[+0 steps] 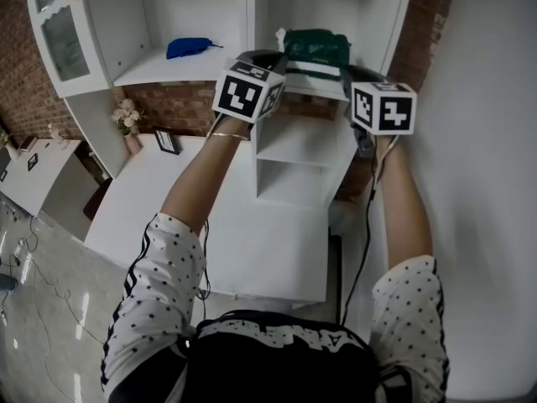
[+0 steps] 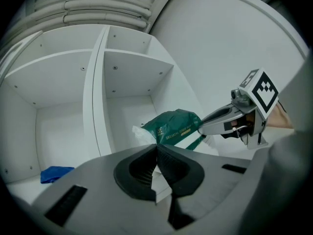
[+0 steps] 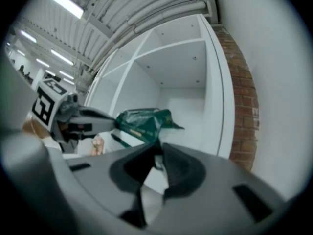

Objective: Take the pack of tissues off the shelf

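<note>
A dark green pack of tissues [image 1: 316,50] lies on the upper right shelf [image 1: 323,86] of a white unit. My left gripper [image 1: 281,58] is at the pack's left end and my right gripper [image 1: 351,72] at its right end. In the left gripper view the left gripper [image 2: 157,148] is shut, pinching the pack's [image 2: 172,126] white crinkled end flap, and the right gripper [image 2: 202,127] meets the far end. In the right gripper view the right gripper [image 3: 159,149] is closed on the near edge of the pack [image 3: 144,122], with the left gripper [image 3: 113,121] touching its other end.
A blue pouch [image 1: 188,47] lies in the neighbouring left compartment. A glass cabinet door [image 1: 59,23] stands open at far left. Flowers [image 1: 127,116] and a small picture frame [image 1: 166,141] sit on the white desk [image 1: 243,242] below. A white wall [image 1: 487,183] closes the right side.
</note>
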`<state>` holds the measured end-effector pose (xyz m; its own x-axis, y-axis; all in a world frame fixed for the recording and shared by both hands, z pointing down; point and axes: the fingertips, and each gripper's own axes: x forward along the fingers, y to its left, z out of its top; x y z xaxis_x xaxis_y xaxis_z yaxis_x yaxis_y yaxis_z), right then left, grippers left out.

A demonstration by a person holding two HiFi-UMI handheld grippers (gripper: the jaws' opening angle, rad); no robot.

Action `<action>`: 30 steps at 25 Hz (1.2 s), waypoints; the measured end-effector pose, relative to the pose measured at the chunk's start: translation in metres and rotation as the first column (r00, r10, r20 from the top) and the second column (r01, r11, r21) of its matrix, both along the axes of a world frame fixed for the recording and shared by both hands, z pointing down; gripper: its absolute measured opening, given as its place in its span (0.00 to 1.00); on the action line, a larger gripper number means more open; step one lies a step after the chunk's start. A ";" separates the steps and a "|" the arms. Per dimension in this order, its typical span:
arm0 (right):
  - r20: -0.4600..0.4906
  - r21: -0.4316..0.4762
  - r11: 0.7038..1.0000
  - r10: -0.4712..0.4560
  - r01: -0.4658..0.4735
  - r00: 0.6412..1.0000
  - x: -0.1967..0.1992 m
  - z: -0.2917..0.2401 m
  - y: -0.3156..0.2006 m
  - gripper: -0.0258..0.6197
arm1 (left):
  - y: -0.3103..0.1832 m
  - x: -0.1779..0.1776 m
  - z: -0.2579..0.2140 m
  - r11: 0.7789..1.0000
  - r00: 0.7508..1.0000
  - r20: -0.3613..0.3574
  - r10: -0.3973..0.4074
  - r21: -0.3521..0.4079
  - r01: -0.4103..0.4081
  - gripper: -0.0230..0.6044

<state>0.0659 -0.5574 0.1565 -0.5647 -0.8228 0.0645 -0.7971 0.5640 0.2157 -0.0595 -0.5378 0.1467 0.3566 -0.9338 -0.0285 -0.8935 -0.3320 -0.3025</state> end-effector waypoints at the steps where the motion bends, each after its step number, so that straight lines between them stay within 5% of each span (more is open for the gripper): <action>1: -0.001 0.001 1.000 0.001 -0.001 1.000 0.001 0.000 0.000 0.15 | 0.001 0.000 0.000 1.000 1.000 -0.004 -0.001 0.003 0.001 0.09; 7: -0.003 0.000 1.000 -0.003 0.003 1.000 -0.001 0.001 0.003 0.14 | -0.003 -0.004 0.004 1.000 1.000 -0.004 -0.018 -0.007 0.018 0.15; 10: -0.007 -0.001 1.000 -0.006 0.006 1.000 0.000 0.002 0.004 0.14 | -0.008 -0.006 0.005 0.999 1.000 -0.020 -0.024 -0.025 0.023 0.31; 13: -0.017 0.001 1.000 -0.011 0.011 1.000 0.000 0.002 0.004 0.14 | -0.012 -0.006 0.005 0.999 0.999 -0.047 -0.004 -0.043 0.002 0.35; 21: -0.032 0.006 1.000 -0.022 0.022 0.999 0.003 0.004 0.006 0.14 | -0.016 0.008 0.010 0.995 0.995 -0.078 0.062 -0.070 -0.068 0.35; 30: 0.004 0.036 0.999 -0.006 0.006 1.000 0.007 0.006 0.010 0.13 | -0.007 0.005 0.014 0.999 0.998 -0.050 0.024 -0.047 -0.026 0.17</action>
